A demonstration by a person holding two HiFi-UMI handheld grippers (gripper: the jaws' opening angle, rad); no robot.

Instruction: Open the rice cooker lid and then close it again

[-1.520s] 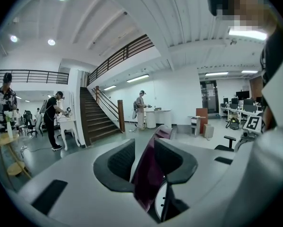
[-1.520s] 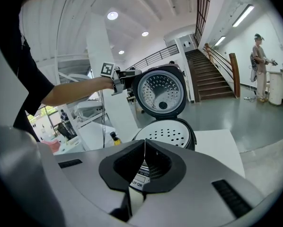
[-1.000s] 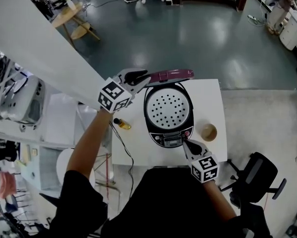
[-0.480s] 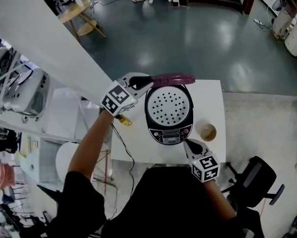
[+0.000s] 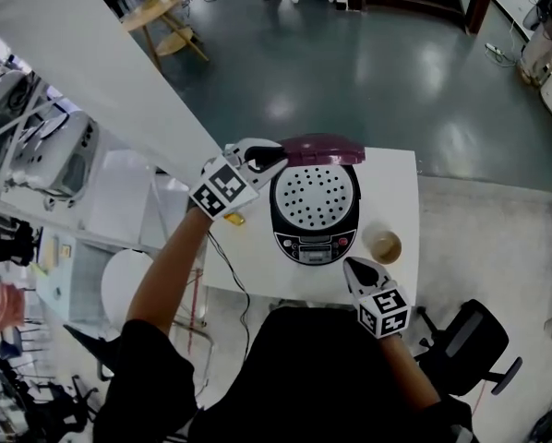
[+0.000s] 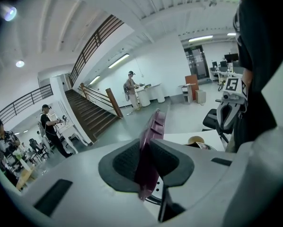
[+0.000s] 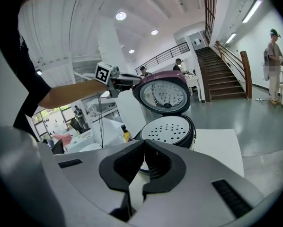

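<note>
1. The rice cooker stands on the white table, with its control panel turned toward the person.
2. Its purple lid is open. It stands upright at the far side of the pot, so the inner plate with its many holes is uncovered.
3. The left gripper holds the lid at its left end. Its jaws have just been closing, and the rim of the lid is between the two dark pads, which press on it from both sides.
4. The right gripper has its jaws together and nothing is between them. It is at the near edge of the table, just beside the front right corner of the rice cooker, and it points toward the cooker. It does not seem to touch it.
5. A small bottle with yellow liquid stands on the table to the left of the cooker, below the left gripper.
6. A round tan cup stands to the right of the cooker, near the right gripper.
</note>
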